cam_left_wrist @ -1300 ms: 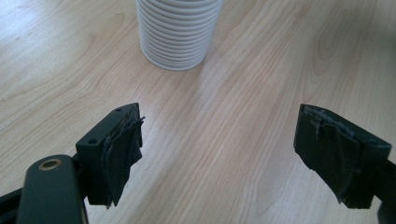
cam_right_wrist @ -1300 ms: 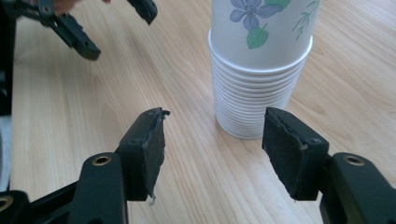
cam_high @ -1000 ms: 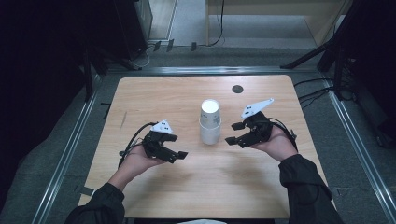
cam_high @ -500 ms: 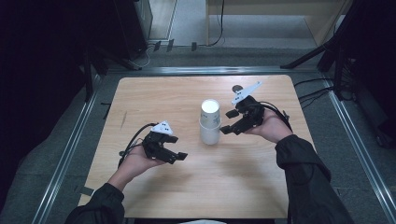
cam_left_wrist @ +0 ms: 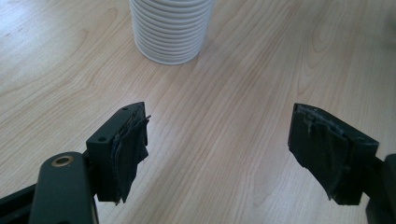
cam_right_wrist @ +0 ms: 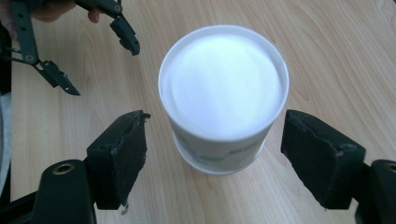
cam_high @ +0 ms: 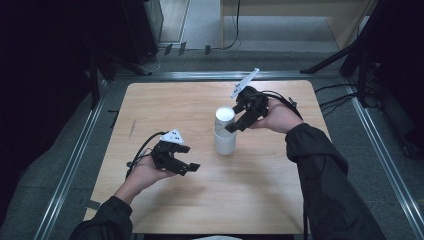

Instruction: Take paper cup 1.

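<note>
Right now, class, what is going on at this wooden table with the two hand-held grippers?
A person holds a black two-jaw gripper in each hand. The right gripper sits above the stack of white paper cups standing mid-table; its jaws have just been opening and flank the top cup without pressing it. The left gripper waits open nearer the person, aimed at the stack's ribbed base, holding nothing, above the light wooden table.
</note>
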`<state>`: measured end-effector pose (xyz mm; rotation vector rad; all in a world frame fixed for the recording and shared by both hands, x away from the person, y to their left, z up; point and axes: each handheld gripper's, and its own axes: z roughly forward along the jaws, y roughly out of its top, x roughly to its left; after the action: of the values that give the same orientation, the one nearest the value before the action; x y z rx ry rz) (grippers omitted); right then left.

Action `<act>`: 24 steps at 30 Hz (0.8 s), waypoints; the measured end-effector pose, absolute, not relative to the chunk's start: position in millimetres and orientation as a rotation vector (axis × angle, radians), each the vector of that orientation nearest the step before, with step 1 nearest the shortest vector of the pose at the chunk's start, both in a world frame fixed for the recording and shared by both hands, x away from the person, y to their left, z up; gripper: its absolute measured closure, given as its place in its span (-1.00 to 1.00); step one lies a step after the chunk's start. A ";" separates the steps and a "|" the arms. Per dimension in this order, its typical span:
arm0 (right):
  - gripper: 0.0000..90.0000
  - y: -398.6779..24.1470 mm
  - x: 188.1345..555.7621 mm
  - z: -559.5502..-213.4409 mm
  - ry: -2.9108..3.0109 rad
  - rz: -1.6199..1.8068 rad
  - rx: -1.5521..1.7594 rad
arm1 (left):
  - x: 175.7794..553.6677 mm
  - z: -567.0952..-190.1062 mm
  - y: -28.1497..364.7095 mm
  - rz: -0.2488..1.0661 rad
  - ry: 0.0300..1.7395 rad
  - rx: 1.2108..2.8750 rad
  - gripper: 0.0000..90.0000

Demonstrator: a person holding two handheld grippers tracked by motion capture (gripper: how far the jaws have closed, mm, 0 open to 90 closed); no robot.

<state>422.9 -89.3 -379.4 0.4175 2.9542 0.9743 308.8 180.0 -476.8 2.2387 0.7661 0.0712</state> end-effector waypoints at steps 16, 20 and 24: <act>-0.26 -71.0 429.4 -373.8 2.989 0.851 0.414 | 308.9 -477.1 180.4 0.066 0.765 2.237 -0.55; -0.24 -68.0 427.1 -369.6 2.977 0.816 0.398 | 309.2 -477.6 180.2 0.065 0.768 2.234 -0.55; -0.24 -67.7 427.1 -365.0 2.974 0.826 0.407 | 309.3 -477.7 180.2 0.066 0.768 2.235 -0.55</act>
<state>427.1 -67.7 -365.0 0.4072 2.9745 0.8259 309.3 180.2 -477.7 2.2348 0.7683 0.0658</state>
